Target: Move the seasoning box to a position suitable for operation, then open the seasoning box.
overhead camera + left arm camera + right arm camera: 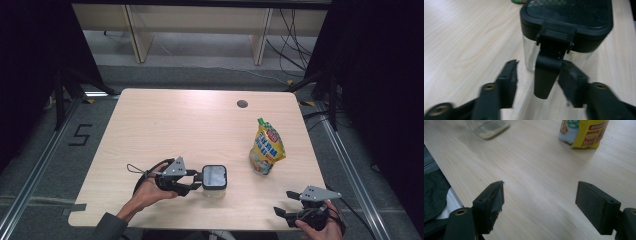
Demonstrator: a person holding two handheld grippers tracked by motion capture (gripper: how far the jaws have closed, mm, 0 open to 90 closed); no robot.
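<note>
Presently the left gripper (537, 75) stands with its jaws spread either side of the latch (549, 67) hanging from the black lid (566, 17) of the clear container (531, 56), pads not pressing it, while the right gripper (540, 200) hangs wide apart and empty near the table (165, 120) edge. The yellow pouch (267, 147) stands beyond the right gripper. Risk: nothing braces the container, so an off-centre pull on the latch could tip or slide it.
</note>
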